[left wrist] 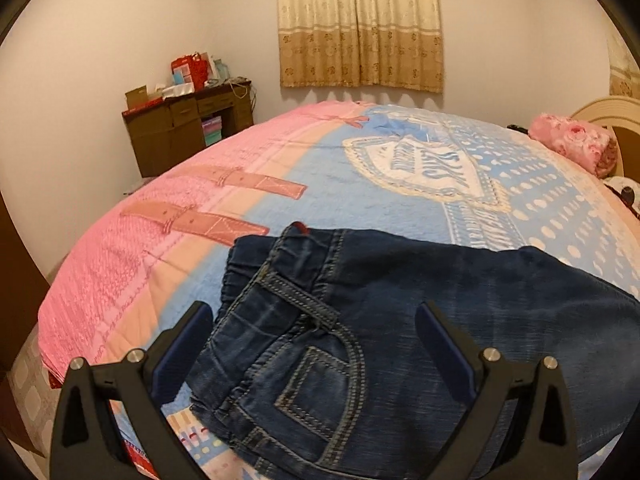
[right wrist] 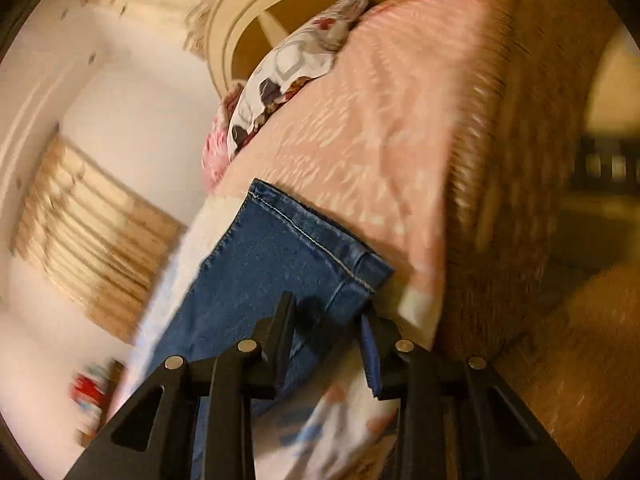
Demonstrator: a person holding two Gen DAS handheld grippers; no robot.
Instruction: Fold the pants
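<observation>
Two claws over jeans (left wrist: 400, 320) on bed (left wrist: 360, 184)
Left claw (left wrist: 316, 324) spread above waistband; right claw (right wrist: 326, 312) partly spread (view blurred), hem between, unpinched.

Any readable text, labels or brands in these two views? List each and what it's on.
Bedspread, shield crest: large lettering, upside down and warped; not reliably readable.
Band below the crest: small lettering, too small to read.
Red boxes on the wooden desk: print too small to read.
Jeans: no visible label or brand.
Right wrist view: motion-blurred, no text on the jeans hem.
</observation>
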